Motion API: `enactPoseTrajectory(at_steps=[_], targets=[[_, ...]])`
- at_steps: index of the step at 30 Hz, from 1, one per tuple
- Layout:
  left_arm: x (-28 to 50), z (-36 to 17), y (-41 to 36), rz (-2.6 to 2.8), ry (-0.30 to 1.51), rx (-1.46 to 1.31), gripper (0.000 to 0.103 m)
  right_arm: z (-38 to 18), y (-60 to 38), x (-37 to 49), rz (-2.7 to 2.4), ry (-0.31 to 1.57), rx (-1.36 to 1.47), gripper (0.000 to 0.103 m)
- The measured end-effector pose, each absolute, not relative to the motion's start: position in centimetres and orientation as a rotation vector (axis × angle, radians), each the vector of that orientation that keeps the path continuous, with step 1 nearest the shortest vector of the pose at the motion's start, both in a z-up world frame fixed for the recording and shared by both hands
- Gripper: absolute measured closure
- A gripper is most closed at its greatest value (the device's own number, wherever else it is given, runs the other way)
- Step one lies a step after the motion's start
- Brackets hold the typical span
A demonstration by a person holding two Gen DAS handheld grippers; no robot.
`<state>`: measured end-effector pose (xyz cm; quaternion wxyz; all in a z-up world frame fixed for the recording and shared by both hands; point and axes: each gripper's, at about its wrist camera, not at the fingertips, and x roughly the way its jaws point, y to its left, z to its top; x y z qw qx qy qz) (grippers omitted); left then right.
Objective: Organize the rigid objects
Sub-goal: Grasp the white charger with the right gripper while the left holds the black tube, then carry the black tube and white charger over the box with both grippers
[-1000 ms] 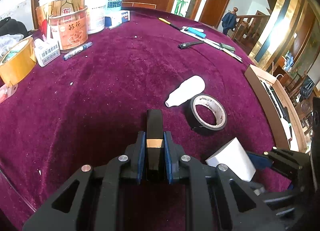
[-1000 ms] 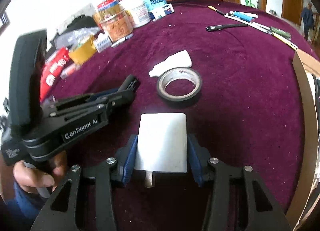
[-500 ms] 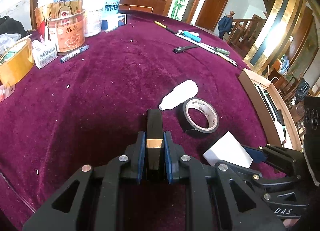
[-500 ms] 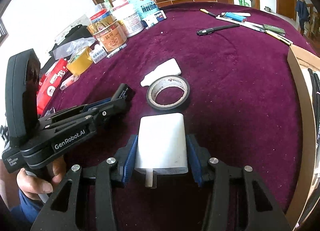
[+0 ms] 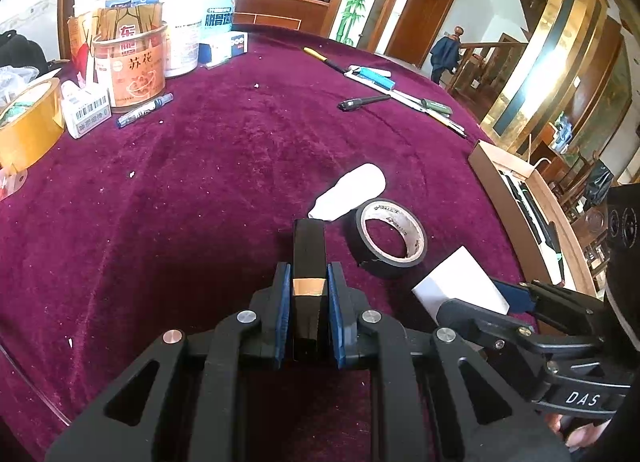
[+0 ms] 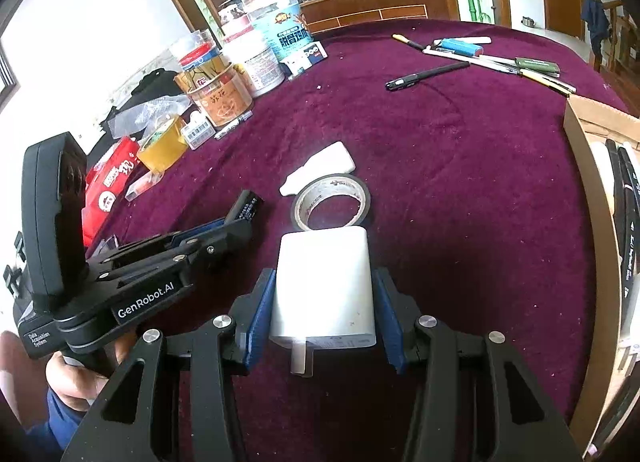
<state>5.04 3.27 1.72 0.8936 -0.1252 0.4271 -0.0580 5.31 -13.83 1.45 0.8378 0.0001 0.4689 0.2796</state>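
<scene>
Left gripper (image 5: 308, 294): clamped on a slim black bar with a gold band (image 5: 308, 258), held above the desk (image 5: 180, 190); most of the bar projects forward of the pads.
Right gripper (image 6: 324, 302): clamped on a white charger block (image 6: 324, 282), prongs pointing back toward the camera.
Risk, pivot: the bar is gripped near its rear end; a knock on the free tip would likely rotate it between the pads.
Risk, slip: the charger's faces look smooth; a quick swing could let it slide forward.
Risk, collision: both grippers are close side by side; converging paths could strike each other.
Risk, obstacles: the black tape roll (image 5: 390, 238) and the white bottle (image 5: 348, 194) lie just ahead of both grippers; a low pass could push them.
Risk, destination: the cardboard box (image 6: 592, 190) sits right of the right gripper; its wall could catch a low load.
</scene>
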Motion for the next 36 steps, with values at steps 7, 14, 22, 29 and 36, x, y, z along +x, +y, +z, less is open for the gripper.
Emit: enactPoseTrajectory(at_steps=[7,14,22,29,36], targets=[[5.2,1.7,3.4,-0.122,0.885,-0.268,0.088,1.2,-14.1,5.5,0.585,1.006,0.022,0.060],[5.2,1.7,3.4,-0.124,0.883,-0.270,0.088,1.2,-14.1,5.6,0.591,1.007,0.026,0.060],[5.0,2.0,3.4,-0.135,0.872,-0.278,0.088,1.3,-14.4,5.9,0.600,1.011,0.049,0.060],[4.9,2.6,3.8,-0.143,0.869,-0.322,0.088,2.3,-16.0,6.1,0.602,0.982,0.133,0.060],[3.6,4.4,1.7,-0.183,0.858,-0.295,0.088,4.9,-19.0,5.5,0.601,0.923,0.236,0.060]])
